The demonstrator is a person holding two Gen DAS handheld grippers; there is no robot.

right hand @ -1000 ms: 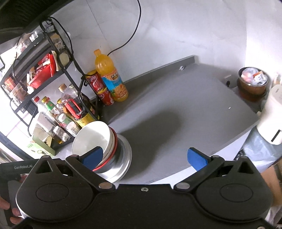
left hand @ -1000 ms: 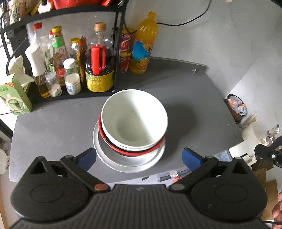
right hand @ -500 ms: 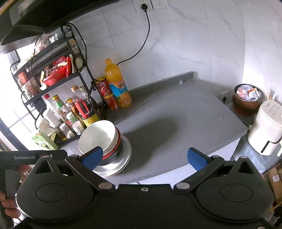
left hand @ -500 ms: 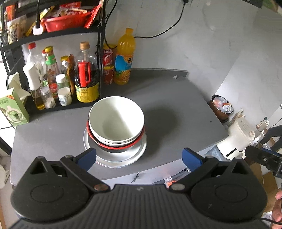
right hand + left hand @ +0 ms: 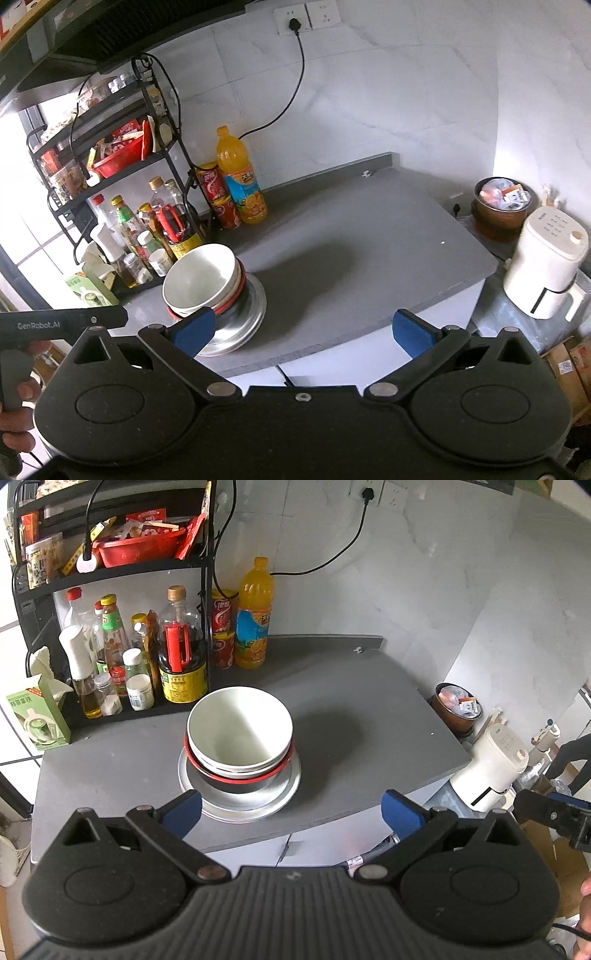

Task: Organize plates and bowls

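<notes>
Both tongs are hanging released and empty above the near edge of the grey counter (image 5: 369, 716): the left gripper (image 5: 291, 812) and the right gripper (image 5: 302, 330), blue pads wide apart. The white bowl (image 5: 240, 731) is sitting nested in a red-rimmed bowl (image 5: 240, 777) on a metal plate (image 5: 240, 805), stacked near the counter's front. Just behind it, a black rack (image 5: 110, 709) is crowding bottles; an orange drink bottle (image 5: 255, 613) and red cans (image 5: 222, 631) are standing beside it.
</notes>
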